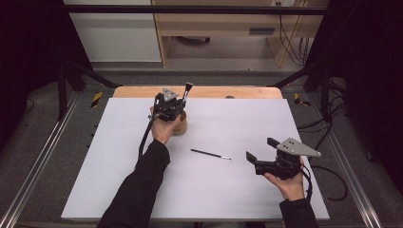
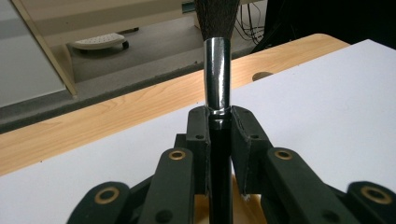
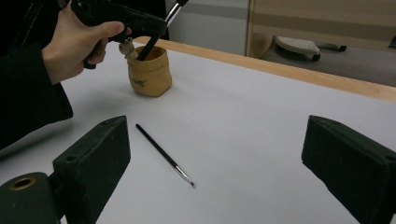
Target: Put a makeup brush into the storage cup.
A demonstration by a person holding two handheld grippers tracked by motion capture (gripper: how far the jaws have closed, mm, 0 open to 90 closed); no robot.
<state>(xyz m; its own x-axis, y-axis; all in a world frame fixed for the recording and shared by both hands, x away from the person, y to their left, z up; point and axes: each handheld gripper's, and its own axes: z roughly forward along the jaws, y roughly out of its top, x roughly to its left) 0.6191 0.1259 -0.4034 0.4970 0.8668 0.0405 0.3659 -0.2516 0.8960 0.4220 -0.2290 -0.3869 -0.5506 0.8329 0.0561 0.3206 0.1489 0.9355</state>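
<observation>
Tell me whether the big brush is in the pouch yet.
Partly in: the brush handle dips into the pouch, clamped by the left tool.

This looks like a lab or recording studio set up for data capture, not a home. The table (image 1: 199,91) is a plain wooden top covered by a white sheet (image 1: 237,190) and sits inside a black metal frame (image 1: 190,9), with aluminium rails (image 1: 28,185) along the grey carpeted floor (image 1: 47,118). Hazard-striped tape (image 1: 96,99) marks the frame's feet, loose black cables (image 1: 328,133) trail over the floor at the right, and a pale wooden desk (image 1: 218,23) with a hanging bundle of wires (image 1: 292,42) stands behind.
</observation>
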